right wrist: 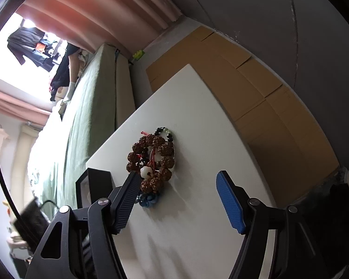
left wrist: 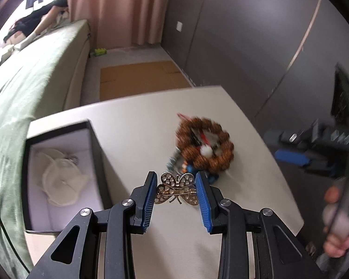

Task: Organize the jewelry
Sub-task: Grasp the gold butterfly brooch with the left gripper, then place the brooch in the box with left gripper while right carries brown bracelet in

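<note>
Left wrist view has the clearest look at the gold butterfly brooch [left wrist: 176, 191]: it sits squeezed between the two blue pads of the left gripper [left wrist: 176, 200], pin-back side up, held above the white table [left wrist: 139, 125]. That brooch does not appear at all from the right wrist. The same view looks down into the black box [left wrist: 58, 179] at the table's left edge, whose pale lining holds a couple of cream-coloured sheer pouches [left wrist: 60, 181] and something small and silvery that I can't make out. From the right wrist only a dark corner of that box [right wrist: 94, 187] shows, with nothing of its contents.

The right wrist view gives the sharp picture of the pile left on the table [right wrist: 197, 116]: a brown seed-bead bracelet [right wrist: 151, 160] with a white bead and red cord, a strand of black and pale green beads [right wrist: 165, 132] touching its far side, and blue beads [right wrist: 147, 200] at its near edge. In the left view the bracelet [left wrist: 206, 145] is smeared by motion blur, lying just beyond the brooch.

The right gripper [right wrist: 181, 200] has its fingers spread wide with nothing between them, hovering over the table near the pile; from the left it shows only as a blurred shape [left wrist: 295, 155] at the right edge.
</note>
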A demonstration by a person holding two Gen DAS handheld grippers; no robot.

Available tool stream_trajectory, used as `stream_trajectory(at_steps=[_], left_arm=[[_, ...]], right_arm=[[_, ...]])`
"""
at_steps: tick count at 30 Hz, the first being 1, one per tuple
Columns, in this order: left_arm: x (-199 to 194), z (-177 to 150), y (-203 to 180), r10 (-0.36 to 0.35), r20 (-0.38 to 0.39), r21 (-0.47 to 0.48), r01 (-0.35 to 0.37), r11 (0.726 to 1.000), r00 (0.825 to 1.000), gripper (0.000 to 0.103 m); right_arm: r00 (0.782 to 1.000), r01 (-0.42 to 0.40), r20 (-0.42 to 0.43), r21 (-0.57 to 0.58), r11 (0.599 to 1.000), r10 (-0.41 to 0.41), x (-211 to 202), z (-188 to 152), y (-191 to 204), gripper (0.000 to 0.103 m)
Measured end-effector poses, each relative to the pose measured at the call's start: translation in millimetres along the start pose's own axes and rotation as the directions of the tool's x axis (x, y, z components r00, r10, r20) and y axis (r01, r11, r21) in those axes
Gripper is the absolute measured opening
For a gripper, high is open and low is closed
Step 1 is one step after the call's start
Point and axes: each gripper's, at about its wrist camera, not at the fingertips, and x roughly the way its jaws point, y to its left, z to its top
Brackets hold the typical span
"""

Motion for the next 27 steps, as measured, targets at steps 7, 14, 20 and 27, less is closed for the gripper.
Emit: stream_trajectory(at_steps=[7, 14, 20, 27], left_arm=[[-30.9, 18.5, 41.0, 0.005, 0.072, -0.078, 0.000, 0.997, 0.997, 0.036], [-55.2, 24.6, 95.3, 0.041, 0.107, -0.192, -0.020, 0.981, 0.993, 0.036], [-64.9, 19.6, 115.3, 0.046, 0.101, -0.222, -0.023, 0.975, 0.994, 0.036], [-62.1, 14.5, 119.8, 0.004, 0.053, -0.235, 0.009, 0.972, 0.999, 0.036]], right_arm=[[0.998, 0.030, -0.049, -0.037, 0.999, -0.032, 34.8, 2.3, 15.8, 0.054], [0.994, 0.075, -0.075, -0.037, 0.996, -0.078, 64.3, 7.0, 23.6, 0.041], [0.994, 0.101, -0.038, -0.041, 0.994, -0.103, 64.0, 6.1, 27.3, 0.020], [0.995, -0.043, 0.087, -0.069, 0.997, 0.049, 25.8, 2.1, 46.4, 0.020]])
